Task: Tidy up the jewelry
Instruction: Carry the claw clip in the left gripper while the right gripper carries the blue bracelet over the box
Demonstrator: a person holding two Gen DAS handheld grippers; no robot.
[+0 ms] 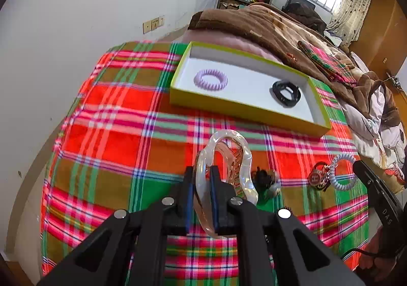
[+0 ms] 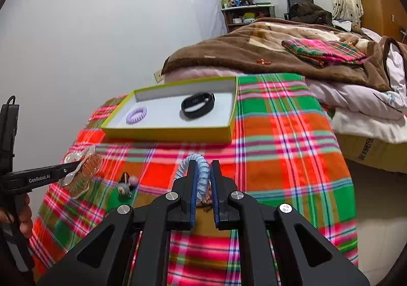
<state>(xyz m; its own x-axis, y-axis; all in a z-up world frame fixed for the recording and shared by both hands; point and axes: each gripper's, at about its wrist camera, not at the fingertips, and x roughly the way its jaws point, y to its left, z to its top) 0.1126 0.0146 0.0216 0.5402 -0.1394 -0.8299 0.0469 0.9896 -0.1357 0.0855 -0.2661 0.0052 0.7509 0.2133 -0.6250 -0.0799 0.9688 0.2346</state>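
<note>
My left gripper is shut on a clear pinkish hair claw clip, held just above the plaid cloth; the clip also shows in the right wrist view. My right gripper is shut on a pale blue spiral hair tie, seen in the left view beside a gold "H" watch. The yellow-rimmed white box lies beyond, holding a lilac spiral tie and a black wristband.
A small dark hair accessory with beads lies on the plaid cloth between the grippers. A brown blanket and bedding lie behind the box. A white wall is at left; the cloth's right edge drops to the floor.
</note>
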